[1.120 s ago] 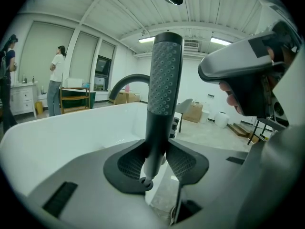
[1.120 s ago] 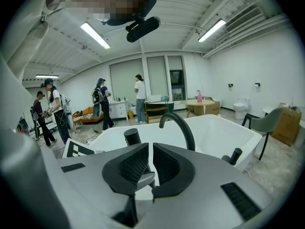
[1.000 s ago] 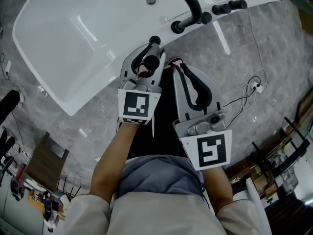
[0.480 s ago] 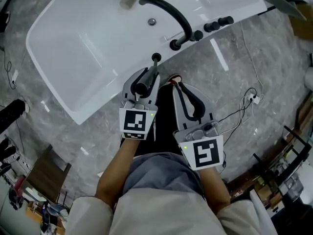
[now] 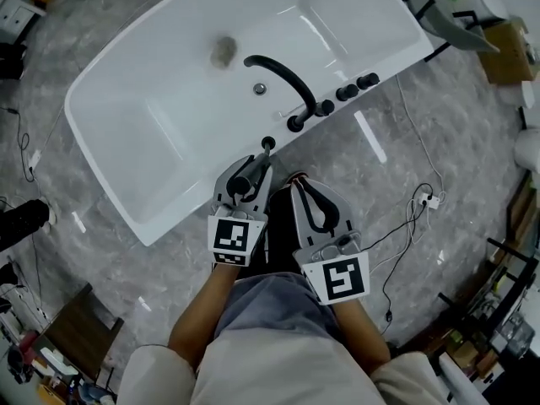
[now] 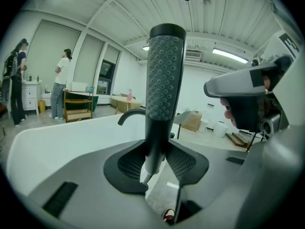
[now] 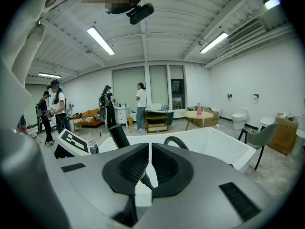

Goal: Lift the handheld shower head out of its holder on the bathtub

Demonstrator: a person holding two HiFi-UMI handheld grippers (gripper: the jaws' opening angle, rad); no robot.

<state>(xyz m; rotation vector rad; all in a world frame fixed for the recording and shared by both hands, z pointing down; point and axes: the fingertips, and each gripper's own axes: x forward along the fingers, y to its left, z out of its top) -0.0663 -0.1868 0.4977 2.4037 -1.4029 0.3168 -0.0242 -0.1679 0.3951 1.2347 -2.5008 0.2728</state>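
One white bathtub [image 5: 169, 142] fills the upper frame, its near rim running diagonally from lower left to upper right. Grey floor [image 5: 363, 175] lies open below and to the right of it. At centre, the left claw [image 5: 257, 165] is clamped on the black shower head [image 5: 246, 180], just below the holder [image 5: 268, 143] on that rim. Beside it, over the floor, the right claw [image 5: 297, 188] has its jaws nearly together and grips nothing. A thin cable [image 5: 405, 218] trails at the right.
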